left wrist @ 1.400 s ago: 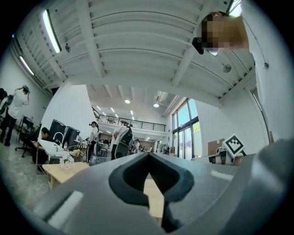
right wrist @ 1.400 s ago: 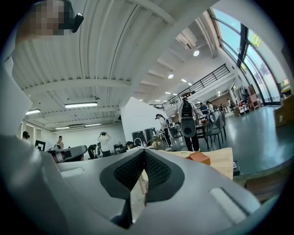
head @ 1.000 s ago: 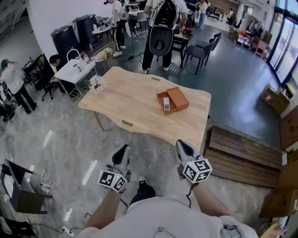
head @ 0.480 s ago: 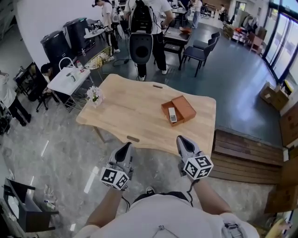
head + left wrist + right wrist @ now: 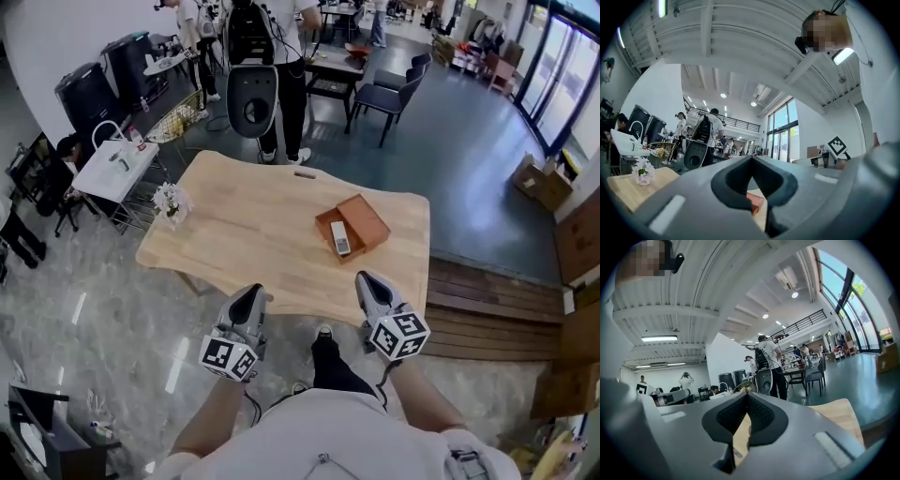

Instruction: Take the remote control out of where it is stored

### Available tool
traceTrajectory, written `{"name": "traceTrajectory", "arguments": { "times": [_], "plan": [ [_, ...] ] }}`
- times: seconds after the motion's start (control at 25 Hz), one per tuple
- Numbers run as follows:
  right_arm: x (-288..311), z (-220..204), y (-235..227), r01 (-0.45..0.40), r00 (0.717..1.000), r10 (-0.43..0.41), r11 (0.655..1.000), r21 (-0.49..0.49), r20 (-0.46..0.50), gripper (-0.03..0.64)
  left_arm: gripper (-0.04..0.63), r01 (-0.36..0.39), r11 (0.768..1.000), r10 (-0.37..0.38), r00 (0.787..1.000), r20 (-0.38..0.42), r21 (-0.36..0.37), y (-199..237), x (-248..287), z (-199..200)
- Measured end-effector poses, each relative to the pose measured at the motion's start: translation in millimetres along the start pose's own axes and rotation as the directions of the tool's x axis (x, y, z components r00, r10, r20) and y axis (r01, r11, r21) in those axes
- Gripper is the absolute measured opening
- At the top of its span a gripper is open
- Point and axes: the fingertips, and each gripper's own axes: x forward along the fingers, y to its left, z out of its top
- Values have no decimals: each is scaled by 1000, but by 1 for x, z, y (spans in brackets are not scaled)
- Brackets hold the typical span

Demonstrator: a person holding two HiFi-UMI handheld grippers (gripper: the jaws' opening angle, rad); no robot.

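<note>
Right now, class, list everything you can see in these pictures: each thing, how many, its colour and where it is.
table: one, light wood, mid-floor.
box: one, orange-brown, open, on the table's right part.
remote control: one, pale grey, lying in the box.
flowers: one small bunch, white, table's left corner.
chairs: at least two, dark, beyond the table.
platform: one, dark wood, right of the table.
left gripper: one, grey, shut, empty, by the table's near edge.
right gripper: one, grey, shut, empty.

Bare tabletop between near edge and open box; flowers far left.
</note>
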Motion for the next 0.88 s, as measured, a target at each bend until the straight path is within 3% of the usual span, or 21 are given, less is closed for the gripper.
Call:
{"name": "traceTrajectory", "arguments": {
  "times": [0.48, 0.88],
  "plan": [
    [118, 26, -54, -62, 998, 62, 998, 25, -4, 28, 1, 32, 999, -32, 998, 57, -2, 53, 98, 16],
    [188, 24, -101, -96, 992, 100, 994, 52, -74, 28, 1, -32, 999, 32, 999, -9, 0, 87, 156, 3]
  ]
}}
